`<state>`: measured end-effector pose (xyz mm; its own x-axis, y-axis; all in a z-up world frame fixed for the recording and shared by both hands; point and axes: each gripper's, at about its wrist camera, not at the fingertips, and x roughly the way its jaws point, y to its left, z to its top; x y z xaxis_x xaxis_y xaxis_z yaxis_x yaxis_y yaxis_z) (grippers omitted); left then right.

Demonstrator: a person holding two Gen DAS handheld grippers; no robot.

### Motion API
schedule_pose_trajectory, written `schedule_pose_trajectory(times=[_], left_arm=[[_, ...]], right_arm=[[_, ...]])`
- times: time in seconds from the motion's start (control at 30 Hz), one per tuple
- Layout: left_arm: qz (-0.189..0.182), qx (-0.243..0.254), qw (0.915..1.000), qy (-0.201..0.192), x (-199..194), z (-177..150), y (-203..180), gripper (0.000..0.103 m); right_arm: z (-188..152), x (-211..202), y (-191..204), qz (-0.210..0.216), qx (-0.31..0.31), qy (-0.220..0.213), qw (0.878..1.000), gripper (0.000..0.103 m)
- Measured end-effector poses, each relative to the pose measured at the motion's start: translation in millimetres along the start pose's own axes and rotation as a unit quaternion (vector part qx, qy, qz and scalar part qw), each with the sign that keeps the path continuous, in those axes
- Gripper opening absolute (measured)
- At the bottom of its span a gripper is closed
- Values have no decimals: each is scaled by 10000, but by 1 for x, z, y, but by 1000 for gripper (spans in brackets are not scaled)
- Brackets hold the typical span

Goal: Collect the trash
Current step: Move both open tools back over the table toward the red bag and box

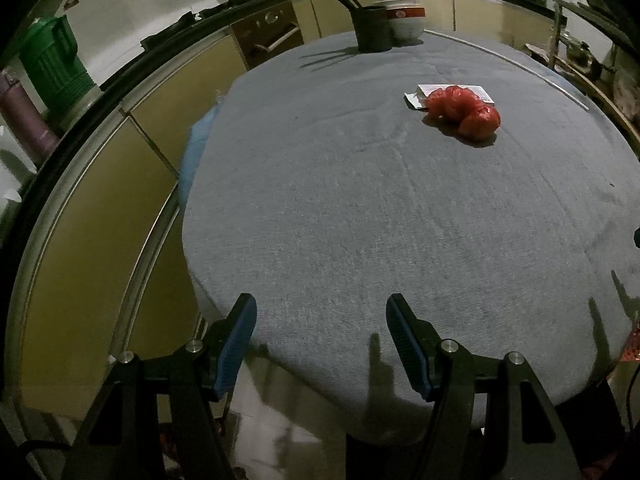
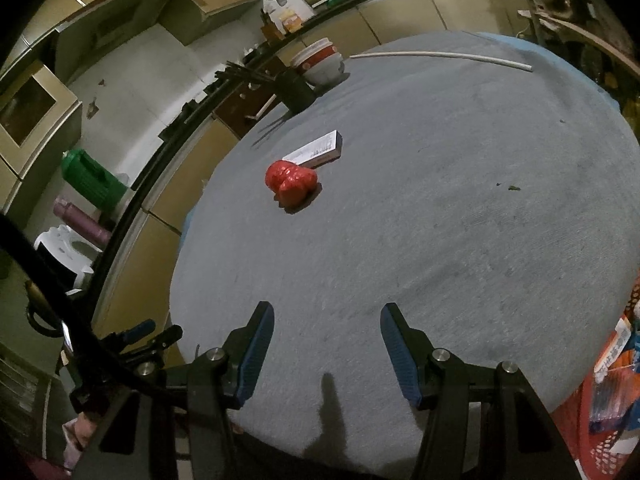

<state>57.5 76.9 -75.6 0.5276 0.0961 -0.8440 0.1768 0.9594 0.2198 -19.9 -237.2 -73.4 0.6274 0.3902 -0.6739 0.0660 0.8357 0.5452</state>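
I have both pairs of tongs over the near edge of the worktop (image 1: 360, 208), a round one under a grey woven cloth. The left tongs (image 1: 321, 344) are spread with nothing between the blue pads, and the right tongs (image 2: 327, 354) are spread too, also empty, with bare cloth beneath both.

The trash I am after is a crumpled red plastic bag (image 1: 464, 110), lying on the cloth well past the middle, toward the far edge. It is a lumpy two-lobed bundle; in the left wrist view its long axis runs on a slant, from the end nearer the far edge down to a fatter lobe nearer me. In the right wrist view the crumpled red plastic bag (image 2: 291, 181) sits toward the worktop's left edge. Its far end touches or overlaps a flat white rectangular carton (image 2: 318, 151), whose long side also lies on a slant.

Near the far edge stand a dark cylindrical holder with dark sticks (image 1: 373, 28) and, just beside it, stacked white bowls with a red band (image 1: 405, 20). A long thin white rod (image 2: 440, 56) lies along the far right edge. Nothing lies between the tongs and the bag. A red mesh basket of packets (image 2: 608, 392) sits off the near right edge.
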Motion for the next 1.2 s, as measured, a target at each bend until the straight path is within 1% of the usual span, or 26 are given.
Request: schedule_pose_trajectory(times=[0.3, 0.57, 0.8, 1.07, 1.2], left_arm=[[172, -31, 9998, 22, -10, -1, -9, 68], [277, 113, 9996, -14, -24, 1, -32, 68], [446, 405, 9981, -98, -46, 1, -61, 68], [610, 589, 9962, -198, -71, 0, -84, 68], [556, 579, 9965, -209, -82, 0, -92, 68]], right_arm=[[7, -15, -15, 151, 68, -141, 9998, 60], [7, -39, -37, 260, 237, -343, 9988, 60], [5, -65, -62, 372, 391, -588, 9968, 60], [5, -96, -89, 576, 545, -893, 9928, 60], [4, -110, -96, 668, 556, -996, 9912, 60]])
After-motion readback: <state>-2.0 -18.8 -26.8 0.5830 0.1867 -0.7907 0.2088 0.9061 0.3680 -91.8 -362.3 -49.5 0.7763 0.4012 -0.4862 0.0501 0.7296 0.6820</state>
